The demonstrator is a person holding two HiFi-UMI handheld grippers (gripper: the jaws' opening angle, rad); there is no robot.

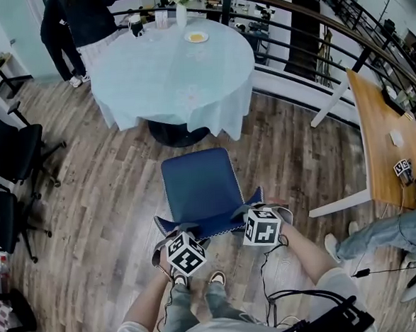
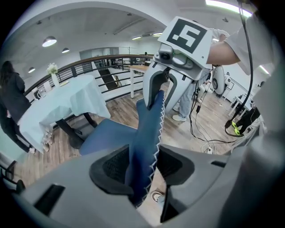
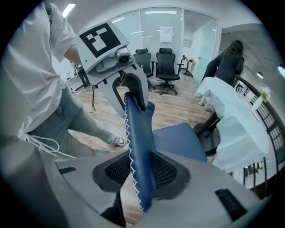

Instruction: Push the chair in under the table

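Note:
A blue chair point(image 1: 199, 186) stands on the wood floor just short of the round table point(image 1: 152, 80), which is draped in a pale blue cloth. Its seat faces the table, and its backrest point(image 2: 149, 129) has white zigzag stitching along the edge. My left gripper point(image 1: 168, 228) is shut on the left end of the backrest's top edge, and in the left gripper view point(image 2: 142, 171) the pads press both faces. On the right end my right gripper point(image 1: 250, 212) grips the same way, its pads squeezing the backrest point(image 3: 138, 147) in the right gripper view point(image 3: 140, 171).
The table's black pedestal point(image 1: 177, 132) shows under the cloth, and a vase point(image 1: 181, 9) and a plate point(image 1: 196, 36) stand on top. A person point(image 1: 77, 22) stands at its far left. Black office chairs point(image 1: 8, 151) are at left, and a wooden desk point(image 1: 383, 135), someone's legs point(image 1: 376, 231) and a railing point(image 1: 313, 41) at right.

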